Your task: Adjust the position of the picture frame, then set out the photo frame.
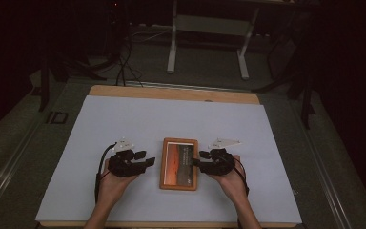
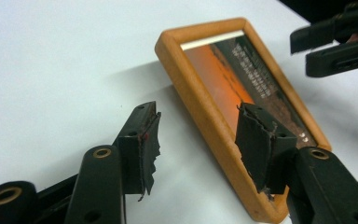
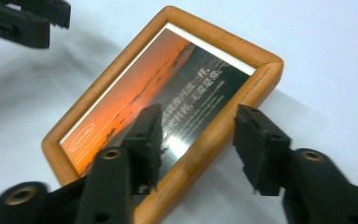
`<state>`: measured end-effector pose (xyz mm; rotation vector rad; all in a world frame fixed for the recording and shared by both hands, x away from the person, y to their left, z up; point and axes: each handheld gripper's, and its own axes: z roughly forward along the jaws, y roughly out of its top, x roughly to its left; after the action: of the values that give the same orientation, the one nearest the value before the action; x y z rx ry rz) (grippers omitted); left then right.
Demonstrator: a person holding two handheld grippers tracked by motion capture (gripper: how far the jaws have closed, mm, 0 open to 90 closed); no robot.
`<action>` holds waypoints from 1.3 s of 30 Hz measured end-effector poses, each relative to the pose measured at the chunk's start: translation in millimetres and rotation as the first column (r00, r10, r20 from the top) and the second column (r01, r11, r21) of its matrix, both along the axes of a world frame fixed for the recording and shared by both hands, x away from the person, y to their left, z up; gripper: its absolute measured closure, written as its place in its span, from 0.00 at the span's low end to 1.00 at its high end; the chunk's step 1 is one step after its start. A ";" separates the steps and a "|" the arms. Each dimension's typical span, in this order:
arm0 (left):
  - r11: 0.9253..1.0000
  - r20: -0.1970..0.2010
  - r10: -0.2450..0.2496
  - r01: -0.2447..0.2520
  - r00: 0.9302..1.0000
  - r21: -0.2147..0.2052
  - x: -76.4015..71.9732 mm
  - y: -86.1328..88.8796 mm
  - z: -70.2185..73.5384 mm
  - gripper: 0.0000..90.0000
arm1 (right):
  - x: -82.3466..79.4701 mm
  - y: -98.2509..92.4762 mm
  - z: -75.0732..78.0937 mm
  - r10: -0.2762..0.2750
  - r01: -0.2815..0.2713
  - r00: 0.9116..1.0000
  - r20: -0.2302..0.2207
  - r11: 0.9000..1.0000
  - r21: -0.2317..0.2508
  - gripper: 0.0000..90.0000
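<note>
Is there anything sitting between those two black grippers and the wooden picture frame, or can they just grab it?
Nothing visible is in the way. The picture frame lies flat on the white sheet, with the left gripper and right gripper open astride its long edges.

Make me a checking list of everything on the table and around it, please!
Surface: white sheet over a wooden table, flat and bare apart from the frame.
Job's things: wooden picture frame lying flat, picture up, between the two grippers.
Clutter: nothing seen.
Grippers: left gripper beside the frame's left edge, jaws open astride that edge. Right gripper at the right edge, jaws open astride it; neither visibly squeezes the frame.
Cables: a black cable loops from the left gripper; more cables lie on the floor behind.
Surroundings: dark room, white table legs beyond, carpet floor.
</note>
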<state>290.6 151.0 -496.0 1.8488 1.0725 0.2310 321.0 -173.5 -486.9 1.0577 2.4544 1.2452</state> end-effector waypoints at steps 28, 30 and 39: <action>1.000 0.035 0.017 -0.017 0.999 -0.015 -5.9 7.9 9.5 0.49 | 27.7 26.2 2.8 0.006 0.012 0.987 0.161 0.994 -0.108 1.00; 1.000 0.034 0.017 -0.017 0.999 -0.015 -6.0 7.8 9.2 0.49 | 32.0 28.5 0.0 -0.001 0.019 0.987 0.159 0.994 -0.110 1.00; 1.000 0.025 0.013 -0.013 1.000 -0.013 -5.2 7.4 8.1 0.49 | 40.6 29.8 -7.5 -0.012 0.031 0.988 0.153 0.992 -0.121 1.00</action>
<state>285.3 158.5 -488.0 1.8233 1.0666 0.2535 361.6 -143.7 -494.3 0.9189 2.3642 1.1082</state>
